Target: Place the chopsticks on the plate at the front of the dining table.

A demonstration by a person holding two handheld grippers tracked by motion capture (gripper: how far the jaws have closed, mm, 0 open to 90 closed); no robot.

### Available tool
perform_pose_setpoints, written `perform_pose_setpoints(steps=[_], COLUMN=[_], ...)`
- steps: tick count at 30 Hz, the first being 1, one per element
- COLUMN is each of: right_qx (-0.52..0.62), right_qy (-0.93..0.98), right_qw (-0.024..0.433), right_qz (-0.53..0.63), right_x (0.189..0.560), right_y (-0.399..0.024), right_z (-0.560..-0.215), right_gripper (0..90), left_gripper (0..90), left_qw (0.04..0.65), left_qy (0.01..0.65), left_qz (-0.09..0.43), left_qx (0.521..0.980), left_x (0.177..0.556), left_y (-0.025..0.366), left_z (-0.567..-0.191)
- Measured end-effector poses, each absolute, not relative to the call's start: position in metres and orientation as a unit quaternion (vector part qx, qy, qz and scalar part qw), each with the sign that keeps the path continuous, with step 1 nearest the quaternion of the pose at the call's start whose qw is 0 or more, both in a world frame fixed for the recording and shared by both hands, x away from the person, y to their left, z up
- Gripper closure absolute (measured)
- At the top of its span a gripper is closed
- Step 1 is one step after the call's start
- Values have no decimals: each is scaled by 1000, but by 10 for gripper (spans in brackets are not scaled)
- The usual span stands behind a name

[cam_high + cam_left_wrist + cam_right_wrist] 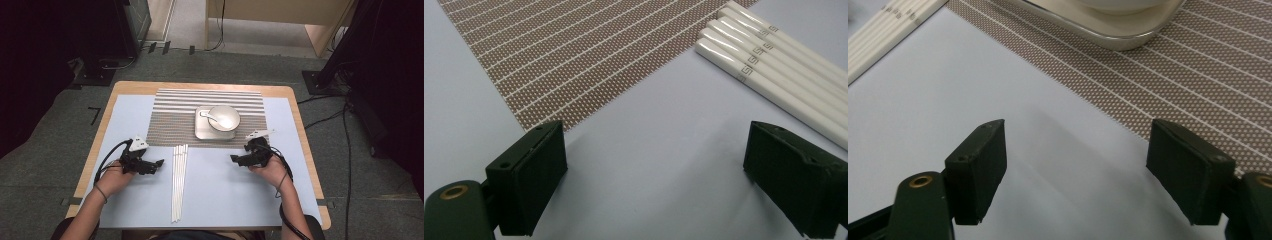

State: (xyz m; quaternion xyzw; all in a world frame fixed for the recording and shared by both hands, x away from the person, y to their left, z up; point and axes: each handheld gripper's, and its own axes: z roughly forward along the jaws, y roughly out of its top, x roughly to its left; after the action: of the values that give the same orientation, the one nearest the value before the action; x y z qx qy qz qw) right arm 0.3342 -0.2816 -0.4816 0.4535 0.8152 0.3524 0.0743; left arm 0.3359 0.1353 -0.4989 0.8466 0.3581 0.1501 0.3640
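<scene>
On the desk, covered by a pale blue sheet point(225, 190), a bundle of white chopsticks point(178, 182) lies lengthwise from the near edge up to the near edge of the striped placemat point(175, 117), about midway between the two hands. The left gripper point(156, 163) rests just left of the chopsticks with its jaws apart and nothing between them; in the left gripper view the chopsticks point(774, 65) lie ahead and to one side of the jaws, clear of both pads. The right gripper point(234, 158) sits to the right, near the placemat's near right corner, its jaws also apart and empty, over bare sheet. Beyond it a metal tray point(204, 131) carries a bowl point(224, 118) with a spoon point(210, 117) in it. Judging from this layout, the chopsticks are the likely target, and the risks follow from their shape: they are thin, smooth and packed side by side, so a grab could pinch several at once, or push them sideways and roll the bundle apart. A jaw coming down too steeply might catch and wrinkle the sheet instead. A wide sweep by the right gripper could also nudge the tray and tip the spoon.
</scene>
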Motion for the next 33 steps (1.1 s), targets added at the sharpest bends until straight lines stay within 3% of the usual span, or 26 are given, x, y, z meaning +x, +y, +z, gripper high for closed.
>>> perform_pose_setpoints(steps=[13,18,33], right_qx=[442,426,403], right_qy=[823,825,834], right_qw=[37,30,55], right_qz=[355,370,374], right_x=[333,331,323], right_y=[-277,-273,-259], right_z=[-478,-474,-472], right_gripper=[248,211,276], left_gripper=[96,96,96], left_qw=[364,364,364], left_qy=[358,358,358], left_qz=[150,150,150], left_qx=[847,847,847], left_x=[336,336,336], left_y=[135,135,135], left_z=[-499,-499,-499])
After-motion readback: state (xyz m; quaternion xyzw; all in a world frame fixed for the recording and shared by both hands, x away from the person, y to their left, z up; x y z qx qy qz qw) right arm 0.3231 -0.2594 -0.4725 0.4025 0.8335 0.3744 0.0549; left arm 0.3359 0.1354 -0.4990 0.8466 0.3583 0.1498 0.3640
